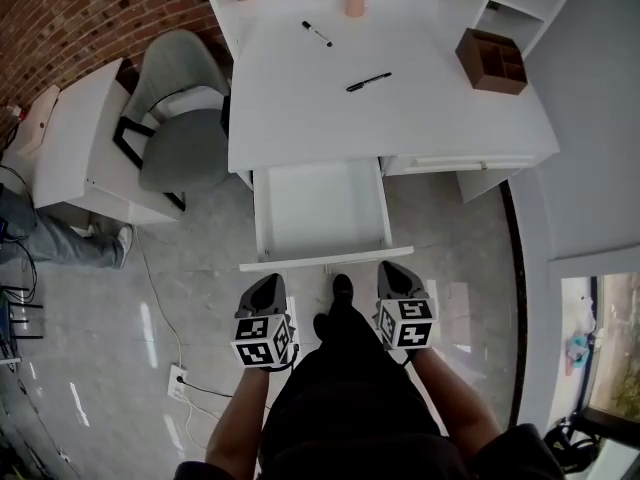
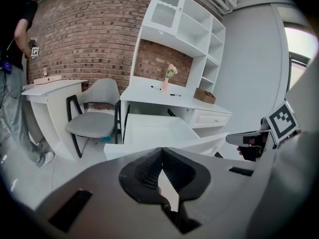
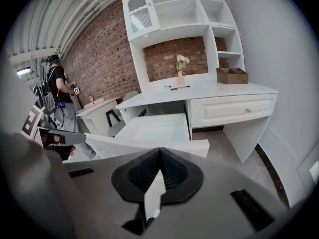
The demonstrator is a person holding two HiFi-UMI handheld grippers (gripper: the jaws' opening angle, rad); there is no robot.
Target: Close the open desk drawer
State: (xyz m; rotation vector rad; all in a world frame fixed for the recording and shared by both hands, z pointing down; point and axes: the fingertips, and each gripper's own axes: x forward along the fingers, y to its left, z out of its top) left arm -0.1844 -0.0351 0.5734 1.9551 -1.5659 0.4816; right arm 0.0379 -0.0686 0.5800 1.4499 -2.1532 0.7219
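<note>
Drawer [image 1: 320, 208] stands fully out from desk [image 1: 420, 118], empty, front toward me. I hold left hand-held gripper [image 1: 267, 286] and right hand-held gripper [image 1: 398, 271] clenched, empty, near the front. Probably blunt tips for an even push.

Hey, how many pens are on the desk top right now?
2. The far pen lies near the back, beside the vase; the near pen lies farther forward, closer to the open drawer. More could hide inside the brown organizer.
</note>
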